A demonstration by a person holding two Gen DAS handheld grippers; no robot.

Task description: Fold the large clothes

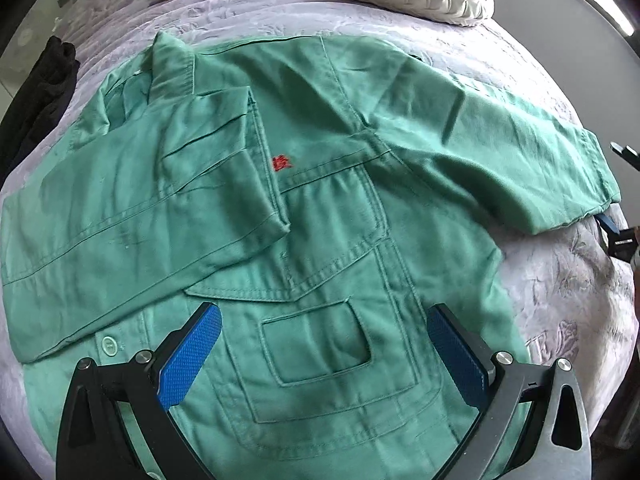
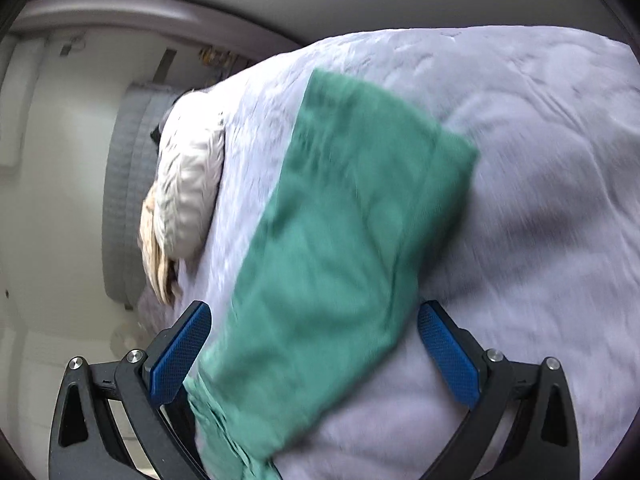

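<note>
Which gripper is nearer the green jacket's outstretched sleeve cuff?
Right. The right gripper straddles the outstretched sleeve near its cuff, jaws open; the left gripper hovers over the chest pocket.

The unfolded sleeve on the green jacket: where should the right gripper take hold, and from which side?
Grip the unfolded sleeve at its cuff end, coming in from the bed's edge. The cuff lies flat and free on the bedspread, pointing away from the body, so one pinch there can likely carry the sleeve across the chest pocket.
</note>
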